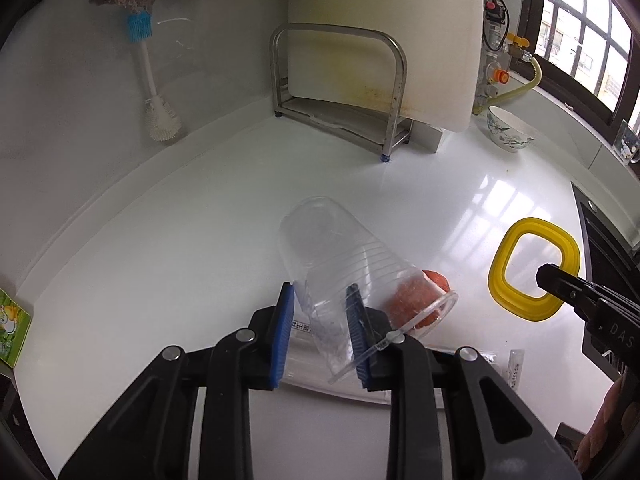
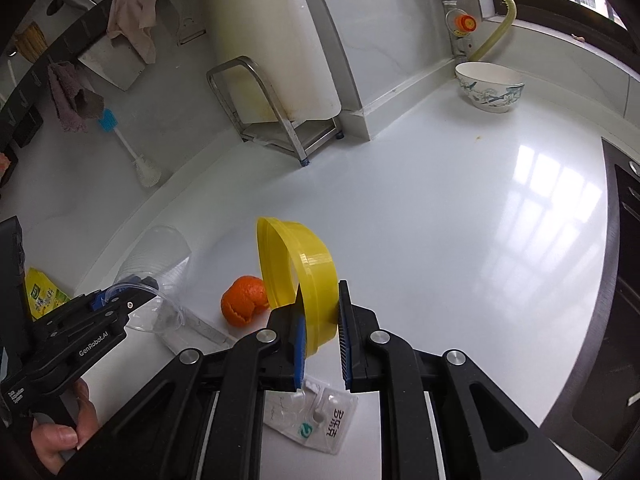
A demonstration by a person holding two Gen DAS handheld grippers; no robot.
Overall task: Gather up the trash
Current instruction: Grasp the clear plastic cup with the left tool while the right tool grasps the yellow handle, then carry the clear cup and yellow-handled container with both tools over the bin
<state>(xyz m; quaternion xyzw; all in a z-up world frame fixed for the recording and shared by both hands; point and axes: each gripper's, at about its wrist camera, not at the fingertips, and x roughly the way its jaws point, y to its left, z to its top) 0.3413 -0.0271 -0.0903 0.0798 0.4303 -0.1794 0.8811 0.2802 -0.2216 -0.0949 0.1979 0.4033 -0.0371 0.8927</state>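
Ribbed clear plastic cup (image 1: 344, 264) pinched in the left claw (image 1: 320, 312); right claw (image 2: 320, 320) grips a glossy yellow ring (image 2: 300, 264).

A clear ribbed plastic cup (image 1: 344, 256) is seen against the glossy white countertop (image 2: 460, 208), a bright yellow ring lid (image 2: 304, 276) is shown beside orange peel (image 2: 242, 300), and blue floral sprigs are painted on the white bowl (image 2: 490, 86) (gripper pads (image 1: 282, 340) are blue too)

A clear ribbed plastic cup (image 1: 344, 264) tilts above the white counter (image 1: 160, 240), beside orange peel (image 2: 244, 300), a yellow ring lid (image 2: 304, 280) and a plastic wrapper (image 2: 320, 420).
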